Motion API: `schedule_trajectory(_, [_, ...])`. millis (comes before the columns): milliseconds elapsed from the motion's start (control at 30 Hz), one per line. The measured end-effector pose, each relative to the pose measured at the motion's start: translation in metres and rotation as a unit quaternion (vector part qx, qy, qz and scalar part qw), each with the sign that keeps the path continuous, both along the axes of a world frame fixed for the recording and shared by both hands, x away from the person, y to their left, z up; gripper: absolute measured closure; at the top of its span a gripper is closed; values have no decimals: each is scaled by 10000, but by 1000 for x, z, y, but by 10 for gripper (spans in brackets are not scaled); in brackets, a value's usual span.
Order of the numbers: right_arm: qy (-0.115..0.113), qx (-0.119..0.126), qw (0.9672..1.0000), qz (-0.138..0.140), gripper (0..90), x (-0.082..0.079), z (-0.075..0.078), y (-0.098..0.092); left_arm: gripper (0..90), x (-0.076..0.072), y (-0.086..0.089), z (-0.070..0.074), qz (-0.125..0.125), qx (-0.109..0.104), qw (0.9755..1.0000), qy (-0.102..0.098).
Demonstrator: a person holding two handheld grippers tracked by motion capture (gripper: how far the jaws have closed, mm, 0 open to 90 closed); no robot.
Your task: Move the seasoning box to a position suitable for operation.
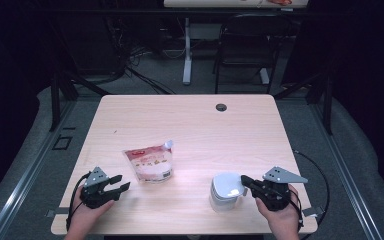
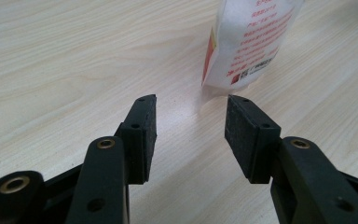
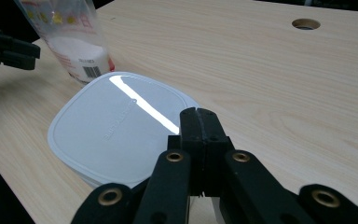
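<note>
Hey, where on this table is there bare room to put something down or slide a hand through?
The far half of the table, around the cable hole, is bare. So is the strip between the pouch and the white container. It is crowded near the front corners, by the left gripper and right gripper.

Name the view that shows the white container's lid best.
The right gripper view: the lid lies close and large, its rounded-square outline and embossed lettering visible, with the shut right tongs over its near edge. The high view shows the white container small, from above. The left gripper view gives no clear sight of it.
</note>
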State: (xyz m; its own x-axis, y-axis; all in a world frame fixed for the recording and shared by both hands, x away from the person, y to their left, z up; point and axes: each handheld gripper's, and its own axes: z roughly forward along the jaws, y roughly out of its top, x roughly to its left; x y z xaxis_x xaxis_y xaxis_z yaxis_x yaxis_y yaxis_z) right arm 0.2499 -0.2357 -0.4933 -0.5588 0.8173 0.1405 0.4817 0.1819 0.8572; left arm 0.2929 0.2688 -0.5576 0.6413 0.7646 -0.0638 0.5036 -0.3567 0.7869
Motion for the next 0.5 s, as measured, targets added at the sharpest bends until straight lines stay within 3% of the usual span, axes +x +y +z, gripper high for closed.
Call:
schedule_trajectory(100, [68,206,9998,-2,900,1,-2,-3,537,0,0,0,7,-6,10000,2])
schedule_trajectory(233, [90,219,9997,-56,900,1,-2,-5,537,0,0,0,6,-3,10000,6])
schedule_trajectory(500, [167,475,9987,-92,900,3,-5,-8,537,0,0,0,7,-5,10000,5])
